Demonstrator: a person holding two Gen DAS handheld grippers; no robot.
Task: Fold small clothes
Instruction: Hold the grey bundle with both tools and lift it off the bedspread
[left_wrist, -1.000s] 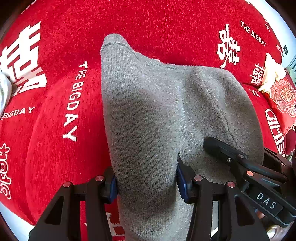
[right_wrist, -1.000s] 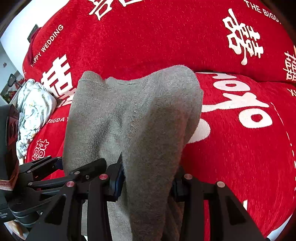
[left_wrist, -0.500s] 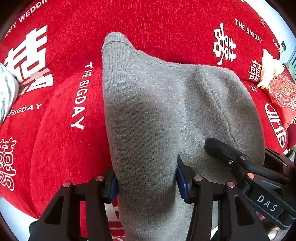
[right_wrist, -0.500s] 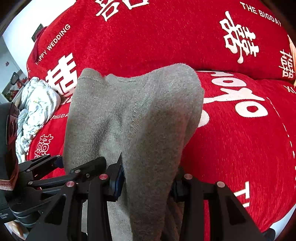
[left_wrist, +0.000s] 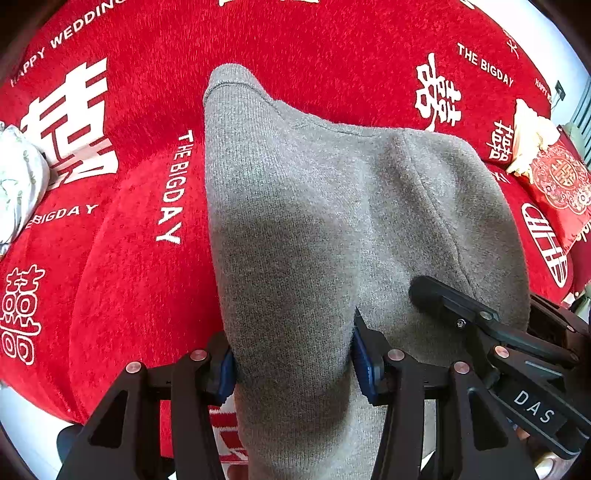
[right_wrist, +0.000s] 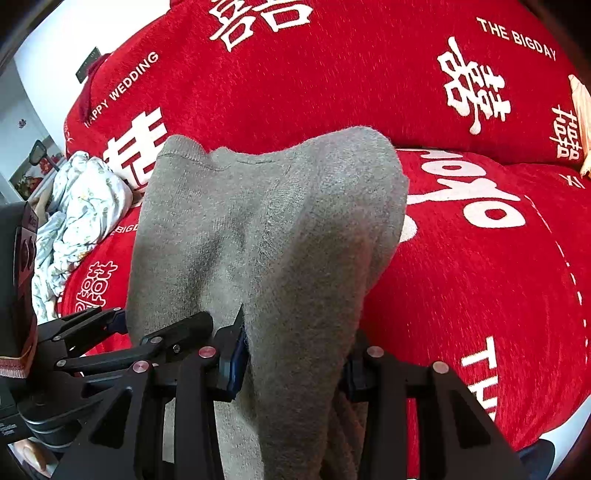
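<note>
The left gripper (left_wrist: 291, 360) had its jaws partly closed, pinching the grey knit garment (left_wrist: 314, 229); the right gripper (right_wrist: 291, 363) likewise, at three o'clock. It draped, soft and light, over the red blanket (left_wrist: 110, 295); hem hidden, probably best held.

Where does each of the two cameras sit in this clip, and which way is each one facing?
Left wrist: on the left gripper, looking down along its jaws at the grey knit garment pinched between them, red bedspread behind; the right gripper shows at lower right.
Right wrist: on the right gripper, angled down at the same garment; the left gripper shows at lower left, with a fingertip at the bottom corner.
Shared: garment, bedspread, white floral cloth.
</note>
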